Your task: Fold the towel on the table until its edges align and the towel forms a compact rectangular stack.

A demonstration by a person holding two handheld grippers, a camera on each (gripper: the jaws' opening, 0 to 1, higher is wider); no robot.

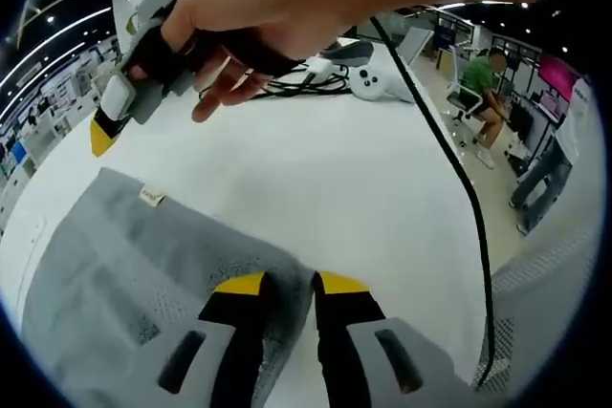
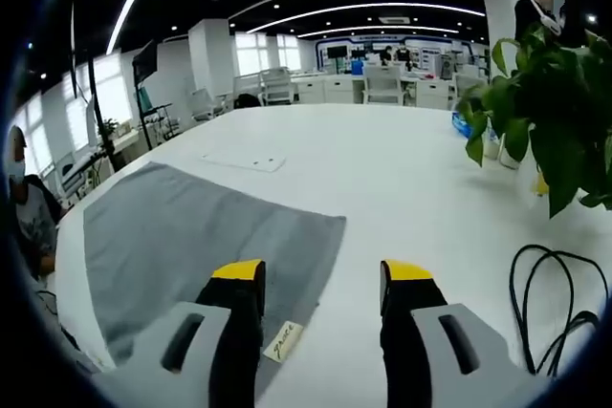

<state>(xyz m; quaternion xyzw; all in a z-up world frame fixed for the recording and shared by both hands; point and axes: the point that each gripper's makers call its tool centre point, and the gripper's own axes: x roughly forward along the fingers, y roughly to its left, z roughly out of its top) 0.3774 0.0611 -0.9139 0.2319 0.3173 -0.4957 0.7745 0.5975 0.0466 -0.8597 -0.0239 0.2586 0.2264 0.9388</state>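
Towel (image 2: 201,236) here is grey terry, soft and nubby, lying flat as one rectangle on the smooth white table (image 2: 402,169), little label (image 2: 282,339) at its near corner. My right gripper (image 2: 320,284) hovers over that corner, jaws spread wide, nothing held. In the left gripper view, my left gripper (image 1: 287,284) pinches the towel's edge at 6 o'clock, jaws nearly together on the cloth.

Each hand-held gripper (image 2: 323,284) has black jaws with yellow tips on a grey-white body.
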